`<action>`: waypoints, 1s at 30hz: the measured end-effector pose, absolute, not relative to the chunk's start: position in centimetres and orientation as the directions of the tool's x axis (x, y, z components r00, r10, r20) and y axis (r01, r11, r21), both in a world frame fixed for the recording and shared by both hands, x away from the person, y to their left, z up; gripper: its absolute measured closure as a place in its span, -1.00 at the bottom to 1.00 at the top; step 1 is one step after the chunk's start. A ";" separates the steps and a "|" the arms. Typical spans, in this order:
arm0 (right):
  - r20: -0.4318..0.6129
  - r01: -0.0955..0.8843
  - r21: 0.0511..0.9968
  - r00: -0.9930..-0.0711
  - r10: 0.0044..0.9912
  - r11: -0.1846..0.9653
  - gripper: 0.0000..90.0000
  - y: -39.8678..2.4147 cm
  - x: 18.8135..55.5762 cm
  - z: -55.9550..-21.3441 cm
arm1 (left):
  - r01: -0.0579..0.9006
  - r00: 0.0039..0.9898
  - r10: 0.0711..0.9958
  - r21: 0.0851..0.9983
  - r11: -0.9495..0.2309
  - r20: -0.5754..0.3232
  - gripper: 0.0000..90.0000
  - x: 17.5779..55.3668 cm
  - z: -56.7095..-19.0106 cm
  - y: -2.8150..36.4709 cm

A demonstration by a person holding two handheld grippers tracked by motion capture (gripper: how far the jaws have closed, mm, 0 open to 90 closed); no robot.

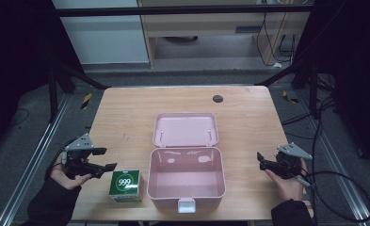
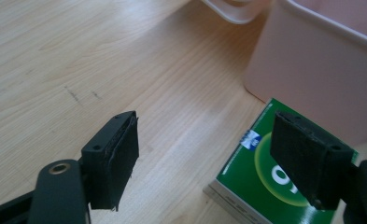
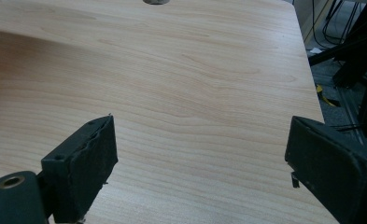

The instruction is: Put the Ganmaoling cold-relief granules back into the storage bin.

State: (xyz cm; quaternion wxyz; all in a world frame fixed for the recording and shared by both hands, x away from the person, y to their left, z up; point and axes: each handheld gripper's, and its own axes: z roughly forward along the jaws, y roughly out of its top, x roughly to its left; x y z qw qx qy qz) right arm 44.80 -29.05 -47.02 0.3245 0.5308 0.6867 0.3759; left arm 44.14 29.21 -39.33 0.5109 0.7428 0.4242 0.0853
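Observation:
A pink plastic box (image 1: 186, 176) stands open at the table's front middle, its lid (image 1: 186, 129) laid back flat behind it. A green carton marked 999 (image 1: 125, 185) sits just left of the box. My left gripper (image 1: 103, 160) is held open a little left of the carton; in the left gripper view its jaws stand wide apart with the green carton (image 2: 270, 179) under the right jaw and the pink box wall (image 2: 321, 70) beyond. My right gripper (image 1: 261, 161) is open over bare wood right of the box, nothing between its jaws (image 3: 200, 172).
The wooden table (image 1: 126, 113) has a dark round grommet (image 1: 218, 98) near its far edge. Its right edge (image 3: 312, 79) drops off to cables and black frame legs on the floor. Metal rails run along both sides.

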 end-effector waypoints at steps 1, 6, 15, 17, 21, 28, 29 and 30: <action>-0.048 0.485 0.860 -0.232 0.972 0.158 -0.79 -29.1 44.8 -47.1 | 0.546 0.634 0.706 0.829 -0.121 -0.315 -0.52 44.0 -39.2 29.0; -0.049 0.486 0.858 -0.239 0.970 0.163 -0.81 -29.1 44.8 -47.2 | 0.556 0.660 0.686 0.813 -0.171 -0.307 -0.54 43.4 -38.9 28.0; -0.054 0.491 0.851 -0.271 0.961 0.186 -0.85 -29.0 44.9 -47.4 | 0.581 0.682 0.647 0.790 -0.196 -0.341 -0.57 42.0 -39.1 26.4; -0.060 0.494 0.848 -0.274 0.960 0.194 -0.86 -29.0 45.0 -47.6 | 0.588 0.681 0.648 0.783 -0.204 -0.342 -0.57 41.8 -39.3 26.2; -0.061 0.495 0.846 -0.281 0.958 0.199 -0.87 -29.0 45.0 -47.7 | 0.597 0.682 0.644 0.772 -0.218 -0.346 -0.63 41.4 -39.8 25.8; -0.074 0.503 0.837 -0.287 0.955 0.216 -0.90 -29.0 45.1 -47.9 | 0.593 0.699 0.623 0.771 -0.231 -0.351 -0.73 40.9 -40.2 24.5; -0.074 0.505 0.836 -0.285 0.956 0.215 -0.91 -29.0 45.1 -47.9 | 0.593 0.699 0.623 0.771 -0.231 -0.351 -0.73 40.9 -40.2 24.5; -0.074 0.505 0.836 -0.285 0.956 0.215 -0.91 -29.0 45.1 -47.9 | 0.593 0.702 0.620 0.769 -0.237 -0.351 -0.73 40.9 -40.3 24.3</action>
